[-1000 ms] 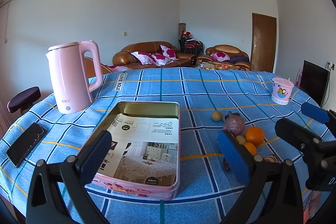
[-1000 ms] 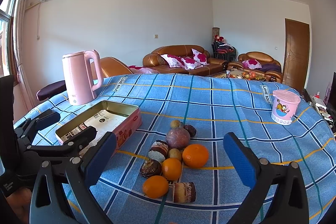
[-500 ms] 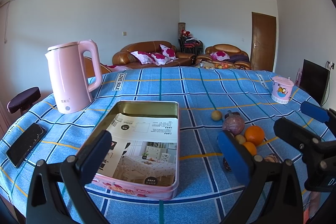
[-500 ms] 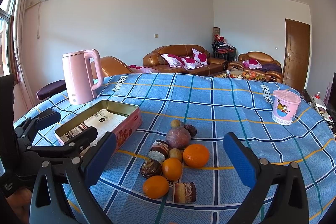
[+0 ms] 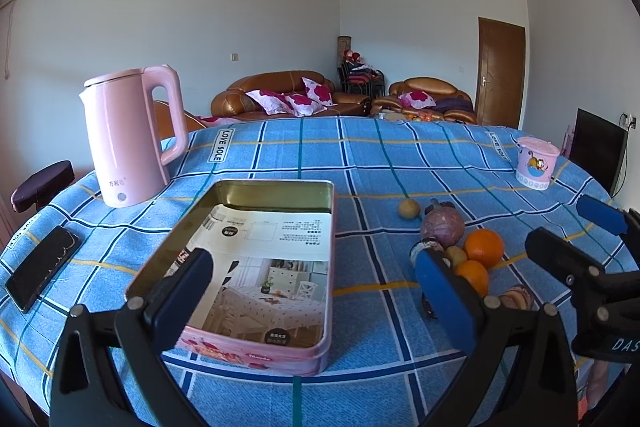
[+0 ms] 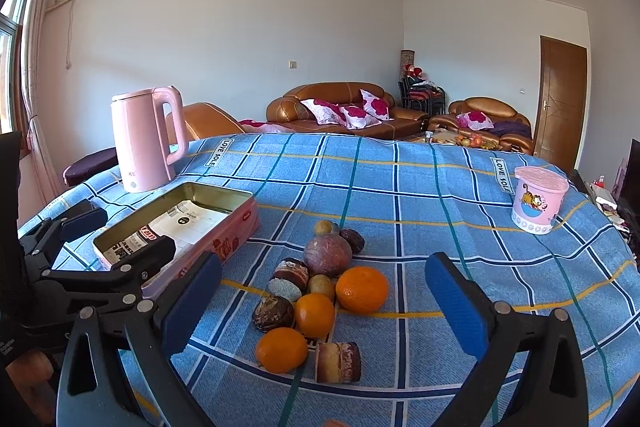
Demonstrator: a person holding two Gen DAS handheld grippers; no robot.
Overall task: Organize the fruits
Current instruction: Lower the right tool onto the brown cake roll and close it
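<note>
A cluster of fruit lies on the blue checked tablecloth: oranges [image 6: 362, 289], a big purple fruit [image 6: 327, 255], small yellow-brown fruits [image 6: 323, 227] and dark round ones [image 6: 273, 313]. It also shows in the left wrist view, with an orange [image 5: 484, 247]. An open pink tin box [image 5: 256, 255] with a printed sheet inside stands left of the fruit; it also shows in the right wrist view [image 6: 224, 227]. My left gripper [image 5: 316, 291] is open and empty over the box's near end. My right gripper [image 6: 326, 301] is open and empty, just in front of the fruit.
A pink kettle [image 5: 128, 143] stands at the back left. A dark phone [image 5: 42, 267] lies at the left table edge. A pink cartoon cup [image 6: 538, 199] stands at the right. Sofas and a door are behind the table.
Both grippers have hardly moved; the views are nearly the same.
</note>
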